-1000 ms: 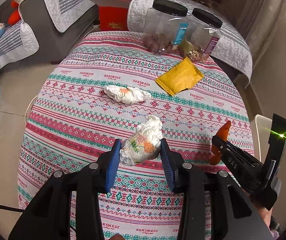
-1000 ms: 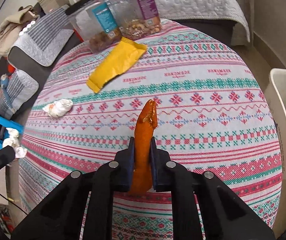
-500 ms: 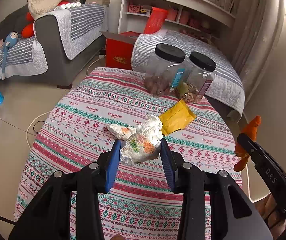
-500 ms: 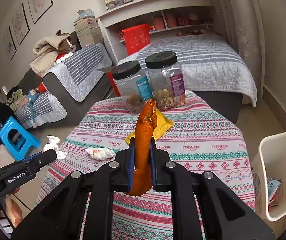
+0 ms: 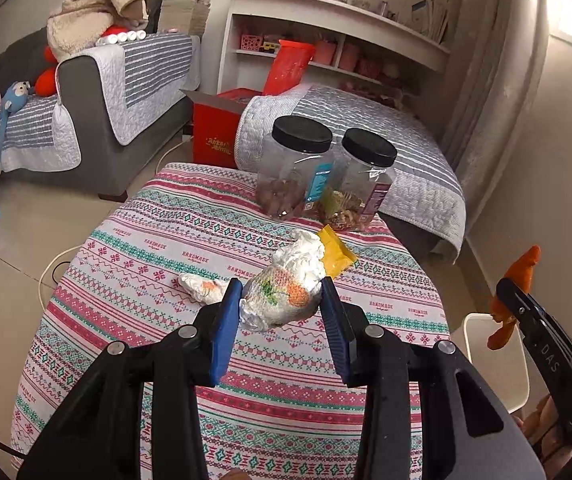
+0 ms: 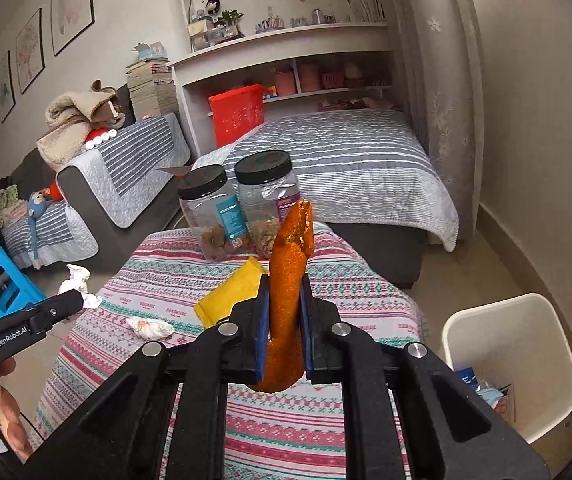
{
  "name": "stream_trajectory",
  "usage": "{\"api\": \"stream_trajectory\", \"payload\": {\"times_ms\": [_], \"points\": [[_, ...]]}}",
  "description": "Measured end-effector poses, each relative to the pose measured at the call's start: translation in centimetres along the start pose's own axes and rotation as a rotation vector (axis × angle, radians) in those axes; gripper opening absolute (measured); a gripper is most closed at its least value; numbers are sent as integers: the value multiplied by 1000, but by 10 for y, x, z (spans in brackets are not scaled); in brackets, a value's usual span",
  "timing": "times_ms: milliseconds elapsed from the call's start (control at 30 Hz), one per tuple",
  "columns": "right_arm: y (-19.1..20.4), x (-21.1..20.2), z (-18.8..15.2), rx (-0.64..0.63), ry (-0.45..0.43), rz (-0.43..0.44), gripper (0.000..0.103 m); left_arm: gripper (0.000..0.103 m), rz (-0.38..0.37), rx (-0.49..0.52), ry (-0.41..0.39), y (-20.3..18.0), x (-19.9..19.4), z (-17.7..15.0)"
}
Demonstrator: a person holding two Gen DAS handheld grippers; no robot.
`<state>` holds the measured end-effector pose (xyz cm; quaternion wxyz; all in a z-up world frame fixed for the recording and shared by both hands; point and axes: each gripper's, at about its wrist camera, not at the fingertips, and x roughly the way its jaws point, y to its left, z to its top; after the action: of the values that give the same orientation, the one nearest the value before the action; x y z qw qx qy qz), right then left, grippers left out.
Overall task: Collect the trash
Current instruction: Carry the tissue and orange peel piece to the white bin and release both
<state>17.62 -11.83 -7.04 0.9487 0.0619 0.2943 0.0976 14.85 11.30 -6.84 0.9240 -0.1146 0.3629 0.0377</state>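
We see the left gripper (image 5: 281, 309) jaws clamped on a crumpled white printed paper wad (image 5: 286, 288), held above the patterned-cloth surface (image 5: 146, 248). Right gripper (image 6: 284, 322) jaws pinch an orange peel strip (image 6: 288, 280) upright. Another crumpled tissue (image 6: 150, 327) lies mid-surface, a yellow packet (image 6: 230, 294) near two black-lidded clear jars (image 6: 222, 212) at the far edge; white plastic bin (image 6: 526, 320) off the right edge.

right tool (image 6: 284, 322) clamps an upright orange crinkled wrapper (image 6: 288, 280) above the patterned-cloth desk (image 6: 346, 292), near a white plastic bin (image 6: 514, 360).
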Motion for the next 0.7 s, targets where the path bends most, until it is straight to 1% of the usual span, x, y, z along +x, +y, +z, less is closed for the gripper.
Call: {"api": "stream_trajectory", "payload": {"times_ms": [167,433,600,700], "points": [[-32,-14,2,-3,-28,-100,12,40,-28,15,5,-22,6,-3],[-115,-36,0,63,-33,-290,13,40,-70,53,25,-66,18,-12],[-157,-48,-7,89,-16,-400,13,40,-110,94,37,-104,26,-20],[-176,-55,-13,113,-3,-428,14,40,-142,118,46,-129,30,-25]]}}
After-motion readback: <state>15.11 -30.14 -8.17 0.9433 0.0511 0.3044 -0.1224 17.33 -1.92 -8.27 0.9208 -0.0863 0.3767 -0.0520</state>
